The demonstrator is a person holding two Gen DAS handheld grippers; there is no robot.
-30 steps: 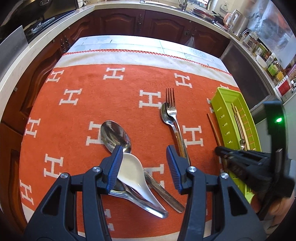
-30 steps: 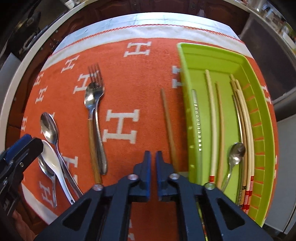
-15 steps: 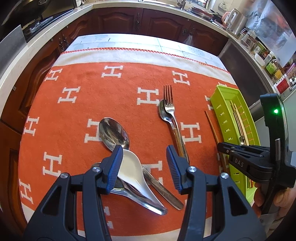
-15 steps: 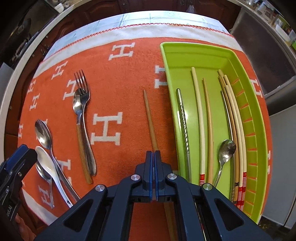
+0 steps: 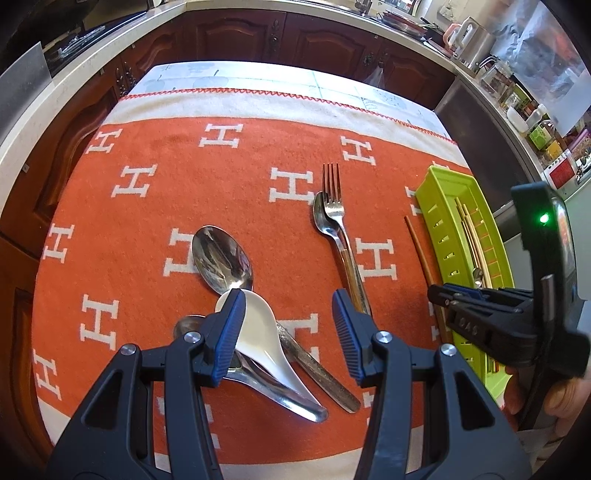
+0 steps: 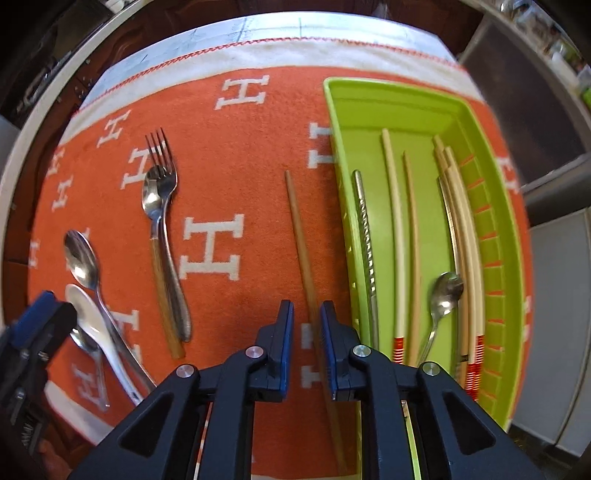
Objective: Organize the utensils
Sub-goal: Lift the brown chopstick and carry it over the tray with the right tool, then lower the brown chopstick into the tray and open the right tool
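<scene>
A brown chopstick lies on the orange cloth just left of the green tray. My right gripper is open a little, its jaws on either side of the chopstick's near part without closing on it. The tray holds several chopsticks and a small spoon. My left gripper is open above a white ceramic spoon that lies with a large steel spoon and other steel handles. A fork and a spoon lie together mid-cloth. The right gripper also shows in the left wrist view.
The orange cloth with white H marks covers the table, whose far edge is bare. Dark wooden cabinets and a counter with jars surround it. A grey appliance stands right of the tray.
My right gripper, shut half a second ago, has opened slightly and now straddles the brown chopstick. My left gripper stays open over the white spoon, barely moved.
</scene>
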